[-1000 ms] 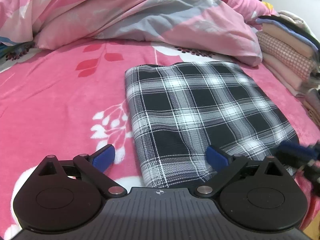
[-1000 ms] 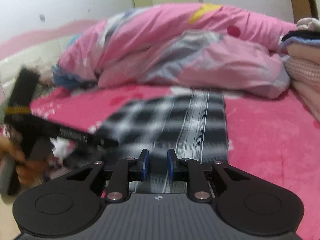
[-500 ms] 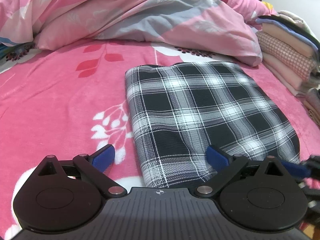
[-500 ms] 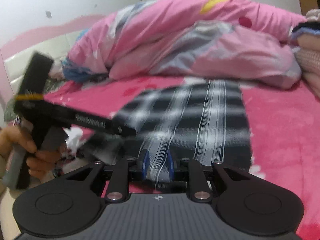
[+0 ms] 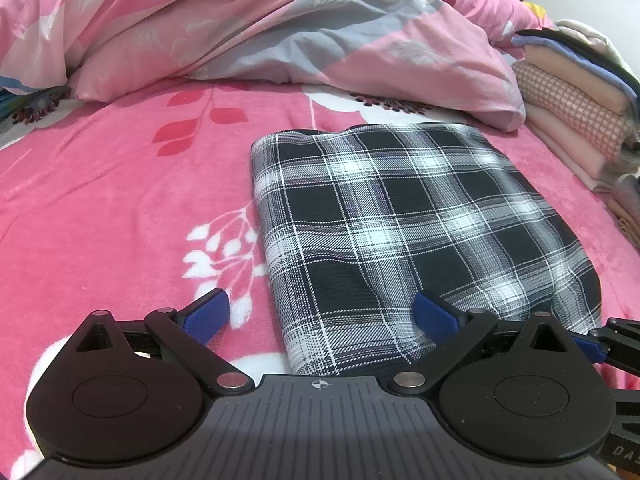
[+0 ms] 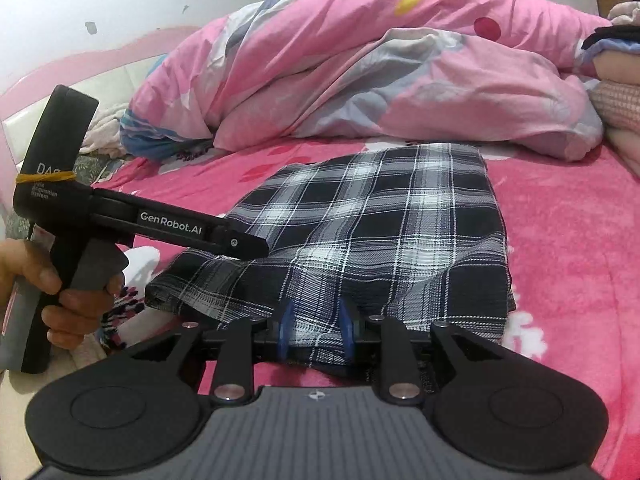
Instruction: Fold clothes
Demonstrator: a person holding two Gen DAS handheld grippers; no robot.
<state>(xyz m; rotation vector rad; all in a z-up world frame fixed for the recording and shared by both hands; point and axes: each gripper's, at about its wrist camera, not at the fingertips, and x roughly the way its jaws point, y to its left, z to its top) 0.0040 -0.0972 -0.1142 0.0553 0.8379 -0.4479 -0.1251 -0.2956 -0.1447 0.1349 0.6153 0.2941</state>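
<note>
The right gripper [image 6: 316, 334] sits low in the middle of its view, its blue pads either side of the near hem of the plaid cloth [image 6: 384, 236]; the jaws are opening, with the fabric between them and a little slack showing at the pads. The left gripper [image 5: 320, 316] is spread wide, one pad over the pink blanket [image 5: 120, 208] and the other over the cloth's near edge, gripping nothing. At the left of the right view a hand [image 6: 60, 292] grasps that gripper's handle. The cloth lies folded into a rectangle in the middle of the bed, its near left corner rumpled. Behind it, across the upper frame, lies a bunched pink duvet [image 5: 280, 28]. At the right edge stands a stack of folded clothes [image 5: 572, 100].
</note>
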